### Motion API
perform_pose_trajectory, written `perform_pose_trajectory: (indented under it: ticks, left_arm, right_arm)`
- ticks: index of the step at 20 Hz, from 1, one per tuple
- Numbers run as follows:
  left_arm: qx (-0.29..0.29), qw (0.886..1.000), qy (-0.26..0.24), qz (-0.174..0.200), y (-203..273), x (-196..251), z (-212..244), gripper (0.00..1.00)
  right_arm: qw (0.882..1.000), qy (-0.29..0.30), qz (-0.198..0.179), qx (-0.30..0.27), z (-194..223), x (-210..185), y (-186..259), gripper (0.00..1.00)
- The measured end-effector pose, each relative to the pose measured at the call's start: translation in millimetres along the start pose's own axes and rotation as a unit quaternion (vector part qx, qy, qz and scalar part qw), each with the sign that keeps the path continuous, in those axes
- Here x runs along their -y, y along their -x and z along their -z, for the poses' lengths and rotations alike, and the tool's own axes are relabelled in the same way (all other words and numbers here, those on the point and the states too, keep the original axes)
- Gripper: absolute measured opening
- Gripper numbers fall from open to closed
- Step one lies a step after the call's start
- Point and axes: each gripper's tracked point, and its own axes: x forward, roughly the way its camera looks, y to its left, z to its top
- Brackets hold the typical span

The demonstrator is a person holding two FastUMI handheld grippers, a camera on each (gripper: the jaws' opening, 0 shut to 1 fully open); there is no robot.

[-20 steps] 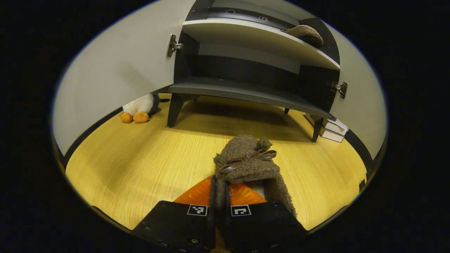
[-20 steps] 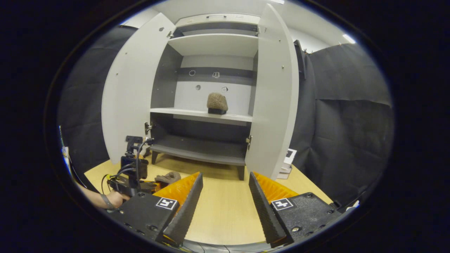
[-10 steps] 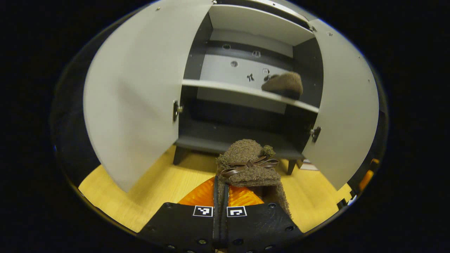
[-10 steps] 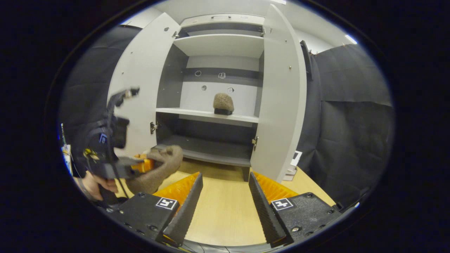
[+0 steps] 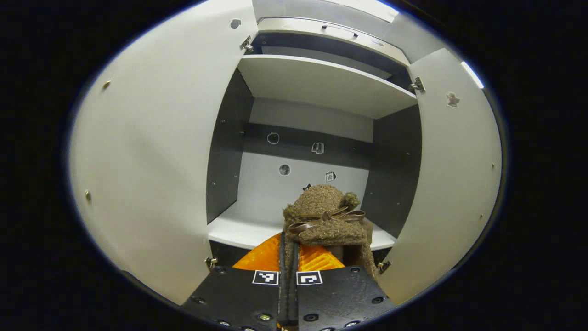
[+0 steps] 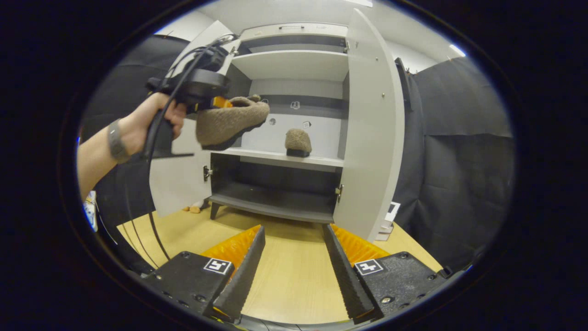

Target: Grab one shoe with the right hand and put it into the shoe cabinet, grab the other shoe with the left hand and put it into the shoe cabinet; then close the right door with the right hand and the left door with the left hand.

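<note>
Black cloth walls surround a pale wooden floor (image 6: 294, 271). Left hand-held gripper (image 5: 289, 257) — fingers clamped on a fuzzy brown shoe (image 5: 324, 216) — is raised level with the middle shelf (image 5: 243, 230) of the open shoe cabinet (image 6: 294, 64). Right hand-held gripper (image 6: 294, 266) hangs low over the floor, fingers wide apart. A second shoe (image 6: 297, 141) sits near the middle shelf's right end, between the open left door (image 5: 151, 165) and right door (image 6: 372, 128).

Wooden floor (image 6: 294, 276) — pale; white boxes (image 6: 385, 220) stacked beside black curtain (image 6: 459, 174) (booth wall).
</note>
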Motion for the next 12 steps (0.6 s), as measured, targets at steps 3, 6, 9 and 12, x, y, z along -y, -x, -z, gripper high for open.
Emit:
perform_pose_trajectory:
  ticks: [3, 6, 9, 12]
  left_arm:
    - [-0.044, 0.999, 0.003, -0.026, -59.7, -10.5, 0.8, 0.0]
    - [-0.093, 0.994, -0.017, -0.055, -113.7, -23.0, 21.7, 0.0]
    - [-0.137, 0.988, -0.008, -0.066, -149.0, -26.4, 46.3, 0.0]
    - [-0.173, 0.981, 0.014, -0.081, -166.4, -29.6, 65.7, 0.12]
  right_arm:
    - [1.0, -0.008, 0.014, -0.003, -5.7, 6.1, 0.9, 0.83]
    - [0.999, -0.013, 0.028, -0.008, -5.4, 15.5, 5.4, 0.83]
    - [0.999, -0.017, 0.041, -0.014, -4.0, 24.2, 7.3, 0.85]
    - [0.998, -0.019, 0.053, -0.022, -0.1, 33.2, 7.4, 0.83]
